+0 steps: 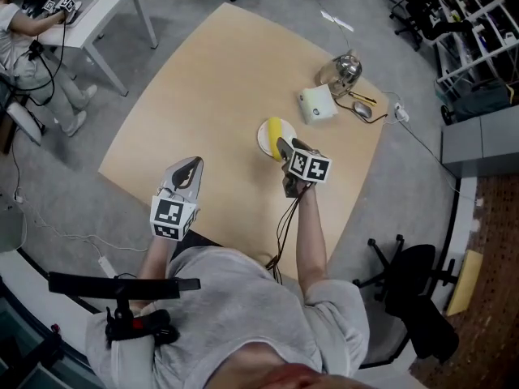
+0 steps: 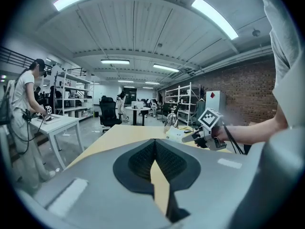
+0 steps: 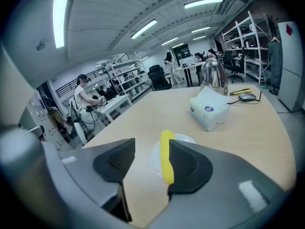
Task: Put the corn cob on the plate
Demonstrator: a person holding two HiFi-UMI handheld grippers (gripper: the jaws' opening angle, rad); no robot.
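A yellow corn cob (image 1: 276, 128) lies on a small white plate (image 1: 264, 139) near the middle of the wooden table (image 1: 211, 87). My right gripper (image 1: 283, 147) reaches over the plate's near rim with its jaws open. In the right gripper view the corn cob (image 3: 167, 156) rests along the inner face of the right pad (image 3: 188, 168), over the plate (image 3: 187, 139), and a wide gap separates it from the left pad. My left gripper (image 1: 191, 163) hovers above the table's near-left part, shut and empty (image 2: 155, 143).
Beyond the plate stand a white tissue box (image 1: 317, 104), a shiny metal kettle (image 1: 347, 70) and a computer mouse (image 1: 362, 109) with cables. A black office chair (image 1: 413, 290) stands at the right, and a person works at a white desk (image 1: 93, 10) at the far left.
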